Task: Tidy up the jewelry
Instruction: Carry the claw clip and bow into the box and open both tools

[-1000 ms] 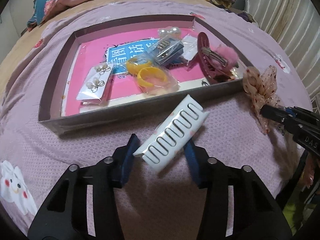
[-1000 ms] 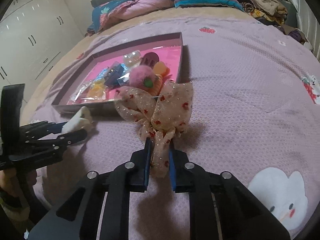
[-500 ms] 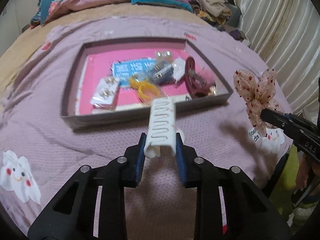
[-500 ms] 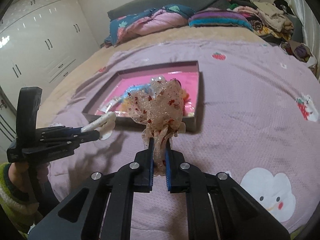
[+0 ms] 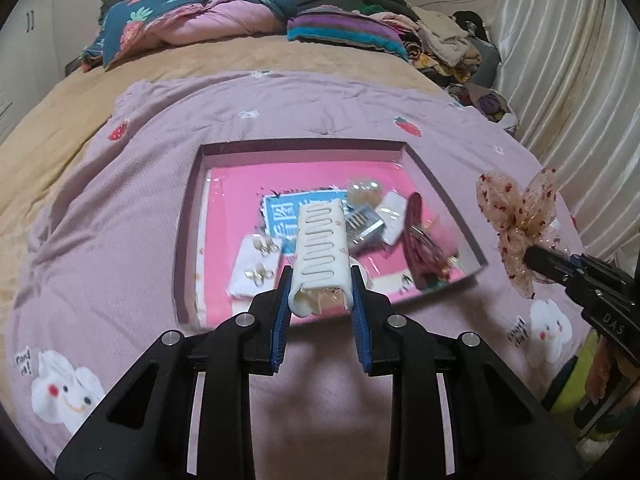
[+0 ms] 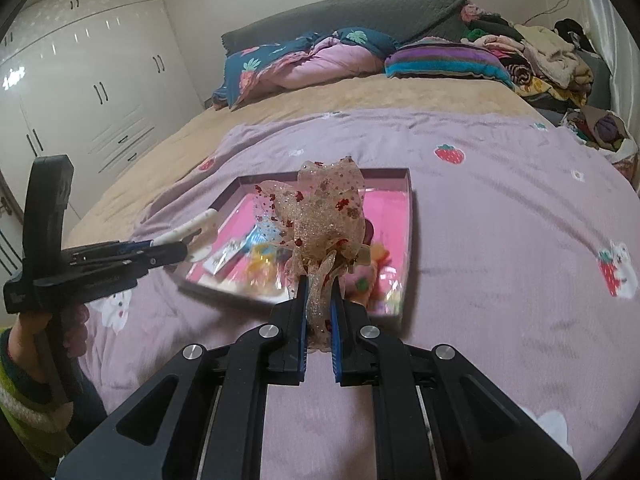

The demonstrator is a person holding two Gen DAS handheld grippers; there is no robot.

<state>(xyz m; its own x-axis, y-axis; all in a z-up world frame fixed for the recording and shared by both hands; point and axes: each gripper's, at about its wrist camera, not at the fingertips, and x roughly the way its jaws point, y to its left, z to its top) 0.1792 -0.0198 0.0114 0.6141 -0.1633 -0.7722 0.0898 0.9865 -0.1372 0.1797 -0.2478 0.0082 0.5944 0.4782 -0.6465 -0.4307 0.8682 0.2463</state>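
The left gripper (image 5: 320,300) squeezes a long white plastic hair clip with a wavy slot pattern (image 5: 321,246). Its two blue pads (image 5: 281,312) press on the sides of the clip's near end. The clip points away toward 12 o'clock and hangs in the air over the near part of the flat purple-walled box with a pink floor (image 5: 444,192). In the right wrist view the same clip (image 6: 188,230) sticks out of the left gripper (image 6: 176,250) at 9 o'clock, just over the box's left edge (image 6: 230,194).

The right gripper (image 6: 319,312) pinches a see-through glittery bow with little red flowers (image 6: 320,216). Its fingers are shut tight on the bow's tails, and the bow stands up in front of the box. In the left wrist view the bow (image 5: 518,216) floats at 3 o'clock, off the right side of the box, held by the right gripper (image 5: 538,260).

Inside the box lie a blue card with white writing (image 5: 282,216), a white card with small pearl earrings (image 5: 256,266), a dark red hair clip (image 5: 416,240), a silver metal clip (image 5: 362,224) and a small white card (image 5: 390,218). In the right wrist view a yellow ring-like thing (image 6: 260,260) and a pink fluffy ball (image 6: 362,280) show too.

The box sits on a light purple bedspread with strawberries and white bunnies (image 5: 120,216). A pile of folded blankets (image 5: 200,20) lies at 12 o'clock.
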